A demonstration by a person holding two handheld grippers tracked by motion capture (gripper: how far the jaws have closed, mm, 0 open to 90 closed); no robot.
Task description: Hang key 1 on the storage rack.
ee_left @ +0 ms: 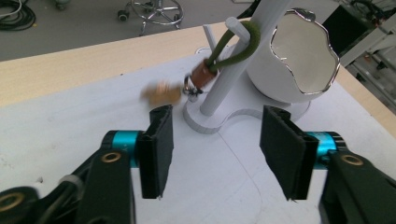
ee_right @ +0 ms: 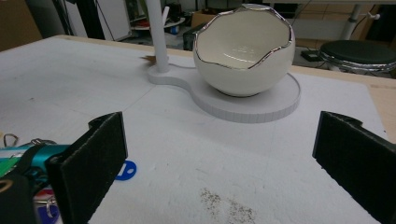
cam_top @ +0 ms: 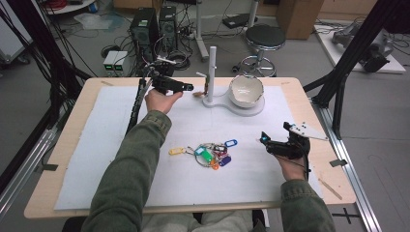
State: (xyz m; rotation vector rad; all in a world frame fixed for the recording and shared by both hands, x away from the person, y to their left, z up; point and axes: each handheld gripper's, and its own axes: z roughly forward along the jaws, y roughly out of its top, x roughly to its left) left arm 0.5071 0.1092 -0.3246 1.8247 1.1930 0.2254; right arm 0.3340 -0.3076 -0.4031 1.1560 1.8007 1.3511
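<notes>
High view: the left gripper point(cam_top: 189, 88) is held beside the white stand point(cam_top: 212, 72) at the far middle of the table point(cam_top: 67, 140), with a keychain point(cam_top: 199, 93) hanging from one of the stand's pegs between the jaws' tips and the post; the right gripper point(cam_top: 264, 140) rests near the table's right edge, well apart from a heap of coloured key tags point(cam_top: 212, 154) lying on the white mat point(cam_top: 111, 140). An egg-shaped bowl point(cam_top: 246, 91) is seated on the stand's round base. Left gripper view: the jaws are seen released, standing partly apart with nothing between the black ribbed pads point(ee_left: 156, 149); just beyond them the keychain point(ee_left: 205, 74), made of an olive cord loop, a copper-coloured barrel and a blurred tan pendant, is hung over a peg of the white stand point(ee_left: 243, 60). The glossy white bowl point(ee_left: 299, 56), with a jagged silver rim, stands behind the post. Right gripper view: the jaws are spread wide and hold nothing; the foam-like pads point(ee_right: 93, 163) frame the bowl point(ee_right: 243, 51) and the stand's matte base point(ee_right: 261, 102). The key tags point(ee_right: 28, 158) lie at the lower left beside the left pad.
</notes>
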